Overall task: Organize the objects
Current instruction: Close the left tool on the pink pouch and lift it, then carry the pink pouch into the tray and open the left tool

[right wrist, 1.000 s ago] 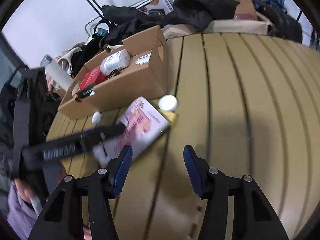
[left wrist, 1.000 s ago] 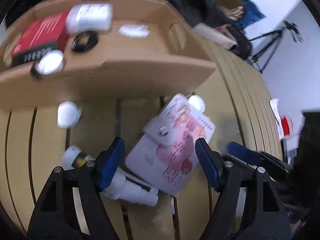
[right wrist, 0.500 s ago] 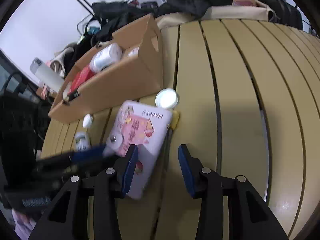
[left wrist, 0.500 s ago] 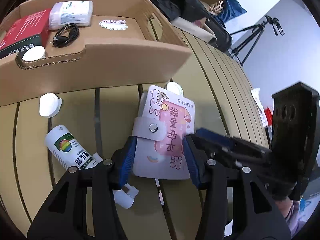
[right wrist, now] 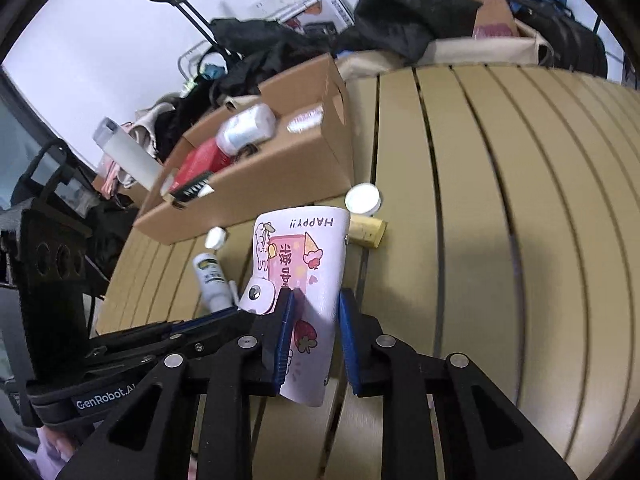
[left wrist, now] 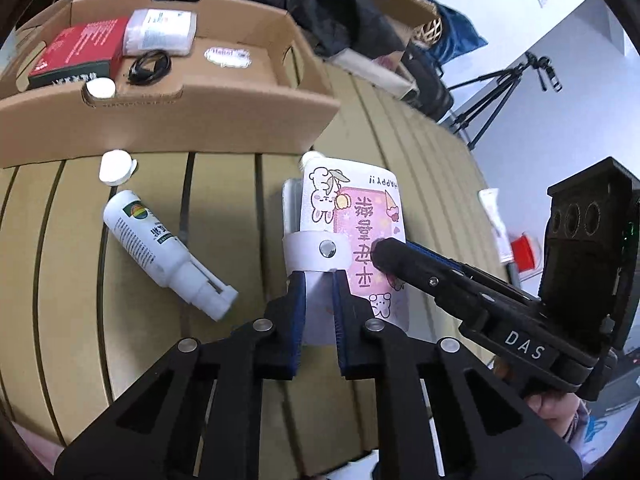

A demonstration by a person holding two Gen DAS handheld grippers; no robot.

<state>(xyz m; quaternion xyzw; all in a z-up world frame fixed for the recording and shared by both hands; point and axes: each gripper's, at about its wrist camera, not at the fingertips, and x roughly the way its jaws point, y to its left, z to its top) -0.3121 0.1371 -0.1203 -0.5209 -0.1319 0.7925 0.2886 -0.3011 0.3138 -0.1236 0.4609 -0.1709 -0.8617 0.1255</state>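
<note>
While the cardboard box (left wrist: 256,112) already holds a red book (left wrist: 76,50), a white packet (left wrist: 160,32) and a cable (left wrist: 149,66), your sorting is unfinished: in front of the box, both grippers have just closed on the pink notebook (left wrist: 352,240), left gripper (left wrist: 318,312) and right gripper (right wrist: 314,340) each pinching its near edge. Left of the notebook, a white bottle (left wrist: 160,248) and cap (left wrist: 116,166) remain

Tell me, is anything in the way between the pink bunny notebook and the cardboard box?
Nothing visible blocks it. Both tools, left tool and right tool, are shut on the pink notebook. Only bare slatted table lies between it and the cardboard box; the white bottle and small cap sit off to one side.
</note>
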